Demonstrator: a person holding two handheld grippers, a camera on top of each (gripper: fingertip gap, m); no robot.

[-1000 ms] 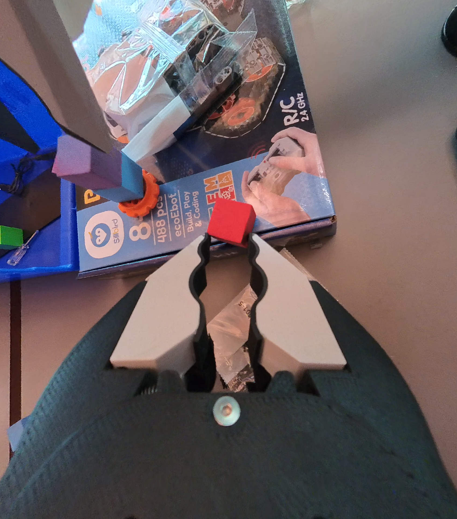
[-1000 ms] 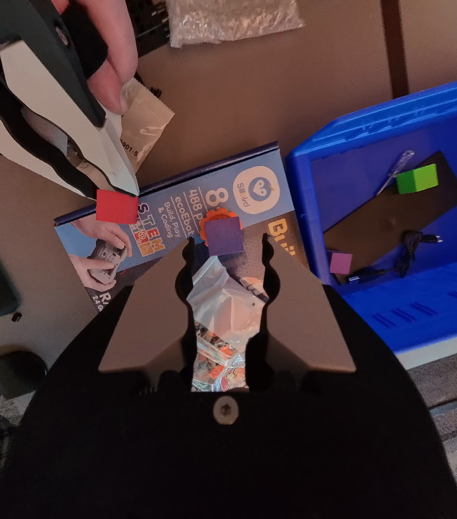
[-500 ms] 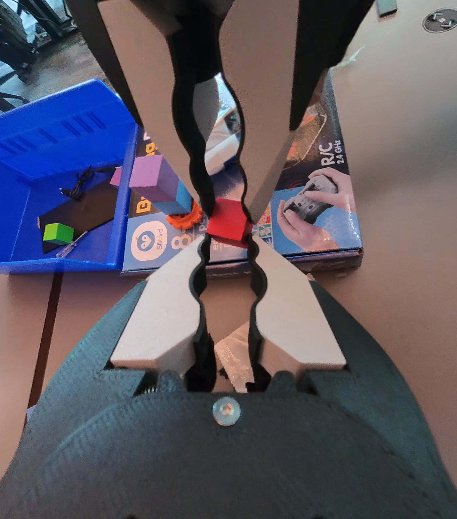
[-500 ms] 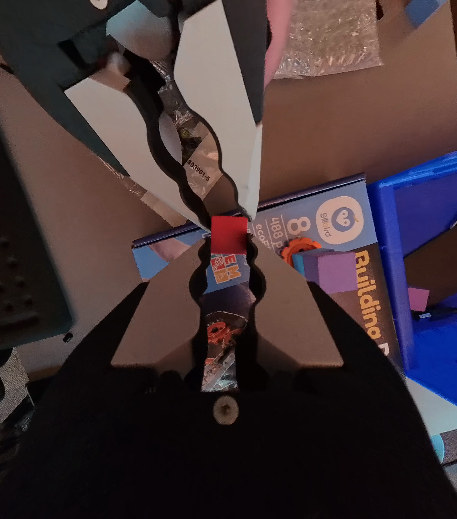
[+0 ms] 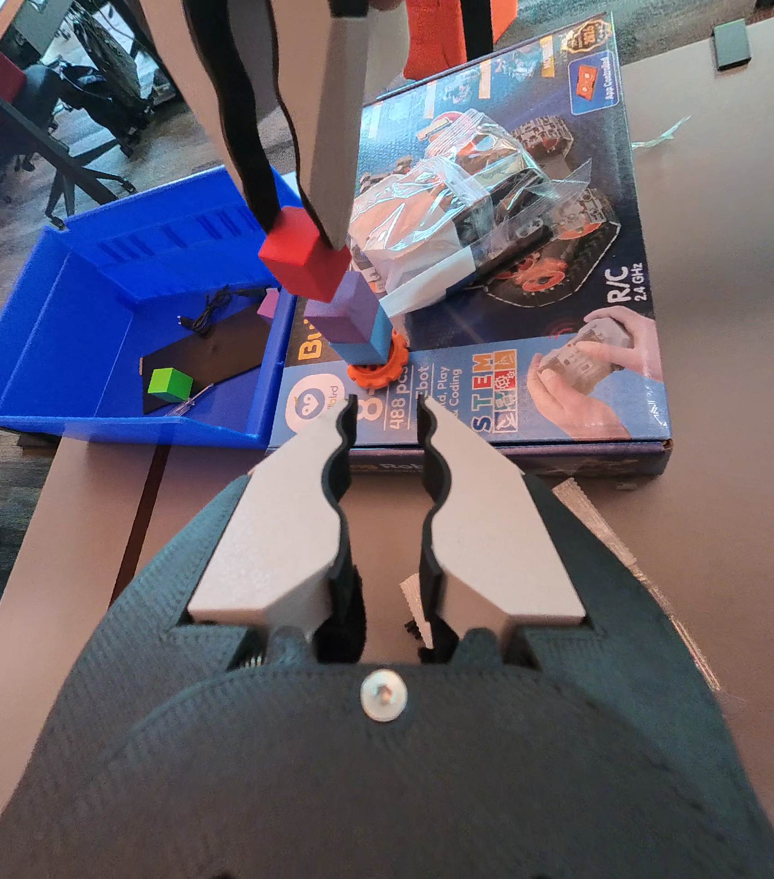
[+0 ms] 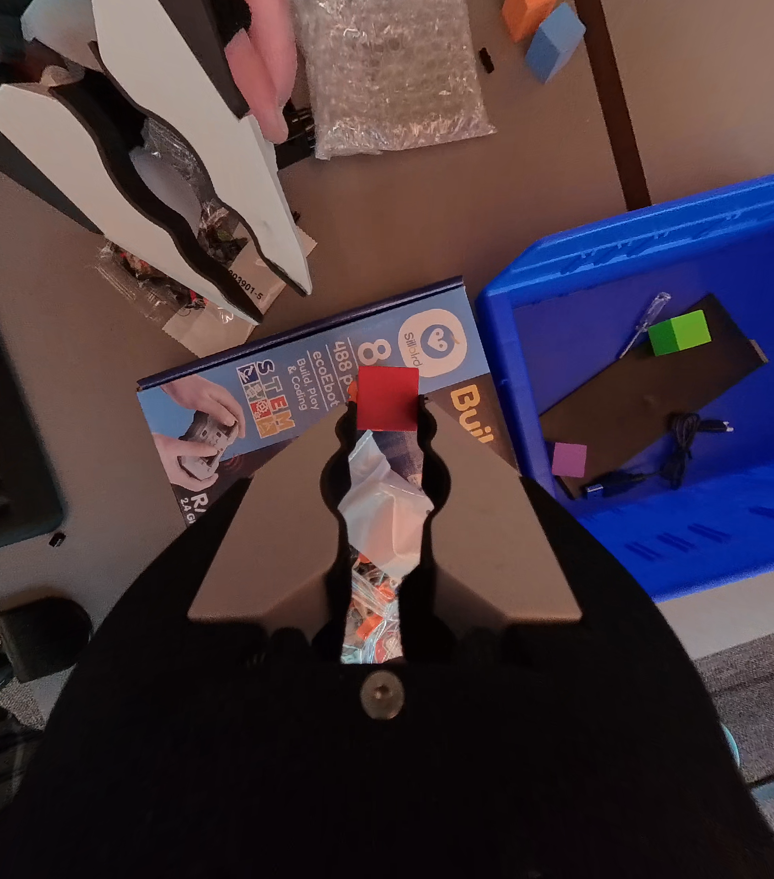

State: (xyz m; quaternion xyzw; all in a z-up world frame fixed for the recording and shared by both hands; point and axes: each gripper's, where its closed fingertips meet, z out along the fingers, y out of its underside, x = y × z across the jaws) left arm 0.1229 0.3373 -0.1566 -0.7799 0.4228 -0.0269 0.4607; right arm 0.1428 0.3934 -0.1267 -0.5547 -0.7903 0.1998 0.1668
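Gripping a red cube [image 6: 387, 398] between its tips, the right claw [image 6: 385, 404] hangs directly above a stack on the printed box [image 5: 566, 333]: purple block [image 5: 342, 309] on blue block [image 5: 368, 345] on an orange gear [image 5: 378, 373]; the cube sits just over the purple block, whether touching I cannot tell; the left claw [image 5: 385, 409] stands apart and empty, just short of the box edge, the stack straight ahead; a blue bin [image 5: 66, 333] lies to its left on the tabletop [image 5: 732, 475].

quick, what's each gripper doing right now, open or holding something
Left gripper: open, holding nothing, its tongs above the toy box.
Right gripper: shut on the red block, over the purple block.
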